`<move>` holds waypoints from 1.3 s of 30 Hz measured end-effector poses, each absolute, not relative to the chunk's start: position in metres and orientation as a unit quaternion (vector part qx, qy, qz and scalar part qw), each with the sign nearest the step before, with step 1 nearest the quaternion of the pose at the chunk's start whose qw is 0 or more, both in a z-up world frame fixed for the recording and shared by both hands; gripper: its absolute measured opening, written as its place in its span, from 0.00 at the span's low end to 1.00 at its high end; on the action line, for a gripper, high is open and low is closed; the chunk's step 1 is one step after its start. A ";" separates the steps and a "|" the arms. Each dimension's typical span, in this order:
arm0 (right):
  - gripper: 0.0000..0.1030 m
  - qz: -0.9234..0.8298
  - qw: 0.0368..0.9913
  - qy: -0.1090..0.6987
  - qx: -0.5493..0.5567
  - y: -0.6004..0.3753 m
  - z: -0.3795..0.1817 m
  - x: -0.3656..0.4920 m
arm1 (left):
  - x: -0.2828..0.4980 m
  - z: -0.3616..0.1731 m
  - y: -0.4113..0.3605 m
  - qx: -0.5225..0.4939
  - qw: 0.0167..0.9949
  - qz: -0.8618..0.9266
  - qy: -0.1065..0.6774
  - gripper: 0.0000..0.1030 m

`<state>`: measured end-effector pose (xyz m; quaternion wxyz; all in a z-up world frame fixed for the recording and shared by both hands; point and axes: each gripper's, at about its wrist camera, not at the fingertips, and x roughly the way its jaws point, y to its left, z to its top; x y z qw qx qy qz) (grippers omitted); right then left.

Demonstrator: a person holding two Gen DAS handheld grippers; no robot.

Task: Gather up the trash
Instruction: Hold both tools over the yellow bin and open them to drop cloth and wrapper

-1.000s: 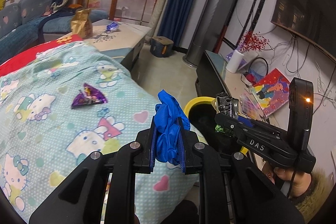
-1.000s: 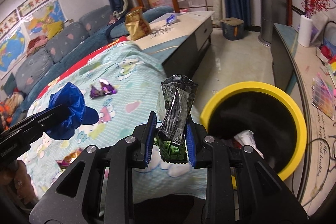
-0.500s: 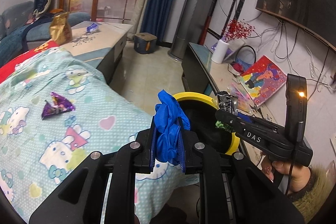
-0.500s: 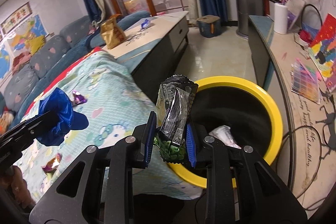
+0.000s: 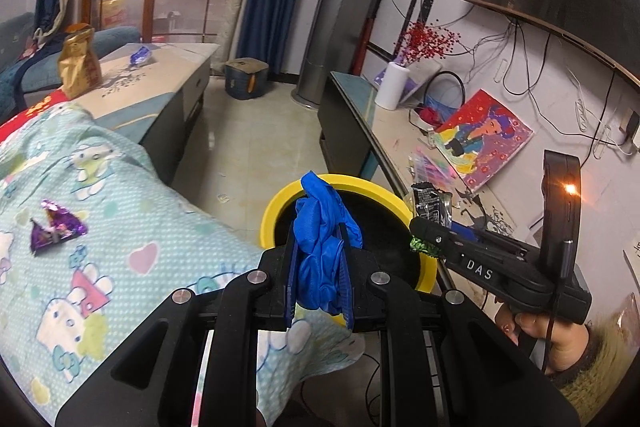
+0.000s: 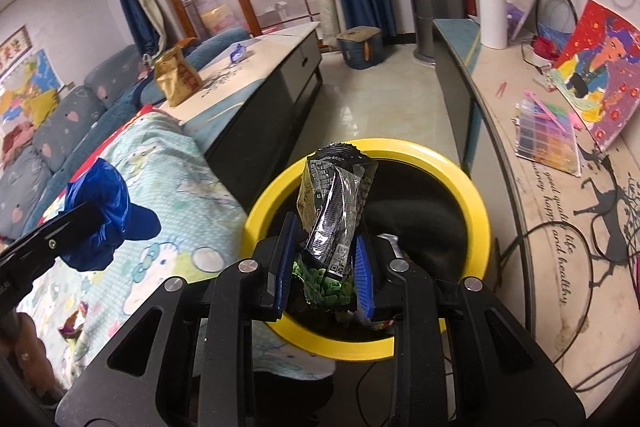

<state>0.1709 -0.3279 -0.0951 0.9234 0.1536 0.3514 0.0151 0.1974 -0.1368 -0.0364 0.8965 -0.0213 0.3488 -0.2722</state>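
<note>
Your left gripper [image 5: 319, 259] is clamped tight on a crumpled blue glove [image 5: 320, 247]. The glove bunches up between the blue pads and sticks out above them. In the left wrist view it sits in front of the near rim of the yellow-rimmed trash bin [image 5: 276, 207].

Your right gripper [image 6: 323, 263] is pinching a black-and-silver snack wrapper [image 6: 334, 211] with green print at its lower end. The wrapper stands upright between the pads, its top crimped. In the right wrist view it hangs over the bin's black opening, with the yellow rim [image 6: 472, 211] ringing it. A scrap of white trash shows inside the bin just right of the pads.

From the left camera your right gripper comes in from the right, held by your hand [image 5: 536, 331], its tip with the wrapper at the bin's right edge.

The bin stands on the floor against the edge of the Hello Kitty blanket [image 5: 140, 227]. Still on the blanket: a purple candy wrapper [image 5: 56, 231], well left of the bin. The right view shows another small wrapper [image 6: 74, 321] near the blanket's lower left.

On the coffee table [image 5: 168, 75] beyond: a gold snack bag [image 5: 78, 61], upright, and a small blue wrapper [image 5: 140, 55].
</note>
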 end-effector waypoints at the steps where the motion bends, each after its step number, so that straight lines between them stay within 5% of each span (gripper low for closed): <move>1: 0.20 0.011 0.923 0.352 0.154 -0.331 -0.096 0.170 | 0.198 -0.037 -0.141 -0.021 0.896 -0.274 0.350 0.16; 33: 0.25 -0.015 0.910 0.377 0.171 -0.360 -0.121 0.192 | 0.266 -0.089 -0.209 -0.002 0.854 -0.307 0.420 0.18; 36: 0.28 -0.019 0.908 0.381 0.172 -0.361 -0.123 0.195 | 0.271 -0.089 -0.213 -0.004 0.852 -0.310 0.421 0.24; 39: 0.35 -0.023 0.907 0.383 0.175 -0.363 -0.124 0.196 | 0.275 -0.087 -0.214 -0.016 0.853 -0.311 0.418 0.55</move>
